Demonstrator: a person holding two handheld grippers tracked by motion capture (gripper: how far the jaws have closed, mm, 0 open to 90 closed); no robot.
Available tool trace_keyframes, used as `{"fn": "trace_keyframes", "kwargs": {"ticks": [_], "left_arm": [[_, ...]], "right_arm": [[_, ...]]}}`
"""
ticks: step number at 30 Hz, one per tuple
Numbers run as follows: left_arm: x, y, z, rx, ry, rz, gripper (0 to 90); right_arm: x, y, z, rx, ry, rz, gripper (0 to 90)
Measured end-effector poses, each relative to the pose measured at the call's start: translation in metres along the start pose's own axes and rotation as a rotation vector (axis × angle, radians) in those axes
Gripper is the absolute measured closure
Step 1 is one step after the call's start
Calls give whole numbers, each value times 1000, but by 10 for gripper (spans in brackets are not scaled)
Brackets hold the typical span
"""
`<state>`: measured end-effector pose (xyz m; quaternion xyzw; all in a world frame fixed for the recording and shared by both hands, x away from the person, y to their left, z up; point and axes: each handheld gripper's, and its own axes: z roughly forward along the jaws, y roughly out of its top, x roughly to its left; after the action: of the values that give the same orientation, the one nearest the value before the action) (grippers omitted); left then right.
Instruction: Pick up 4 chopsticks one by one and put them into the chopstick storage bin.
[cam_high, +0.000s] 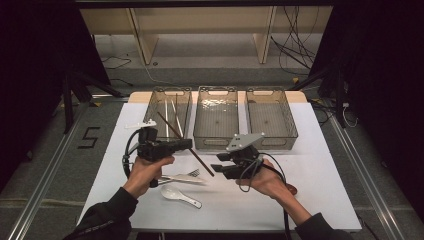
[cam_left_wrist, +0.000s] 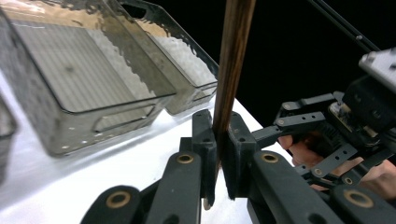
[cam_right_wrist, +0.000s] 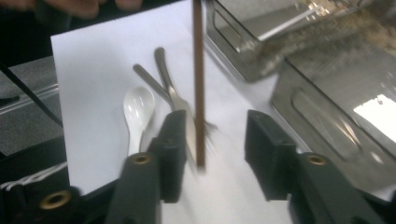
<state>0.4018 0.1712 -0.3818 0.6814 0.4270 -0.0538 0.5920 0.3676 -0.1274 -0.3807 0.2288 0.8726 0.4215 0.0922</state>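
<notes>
White paper covers the table (cam_high: 310, 165), with dark floor around it. Nearest the person lie a white spoon (cam_high: 179, 195) and a fork (cam_high: 186, 177), close together. Above them, the left gripper (cam_high: 189, 143) is clamped on a dark wooden chopstick (cam_high: 186, 145), which slants from the left bin down toward the right gripper (cam_high: 218, 167). Its jaws stand apart around the chopstick's lower end. Farther back, three clear bins (cam_high: 216, 119) sit side by side; the left one (cam_high: 169, 111) holds pale chopsticks (cam_high: 166, 117).

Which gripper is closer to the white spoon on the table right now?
Left. The left gripper, shut on a chopstick, is up and left of the white spoon; the right gripper, open, is farther to the spoon's right.
</notes>
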Motion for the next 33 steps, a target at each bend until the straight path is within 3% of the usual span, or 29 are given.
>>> {"fn": "trace_keyframes", "kwargs": {"ticks": [9,19,27,33], "left_arm": [[15,30,-21,-5,55,-6,840],[36,65,-34,-16,131,-23,840],[47,98,-47,-34,194,-28,839],[62,108,-47,-19,255,-42,839]], "right_arm": [[-10,-27,-21,21,-57,87,427],[-12,-44,-30,37,-55,148,338],[-11,-47,-31,42,-49,153,330],[-10,-47,-30,44,-44,150,328]]}}
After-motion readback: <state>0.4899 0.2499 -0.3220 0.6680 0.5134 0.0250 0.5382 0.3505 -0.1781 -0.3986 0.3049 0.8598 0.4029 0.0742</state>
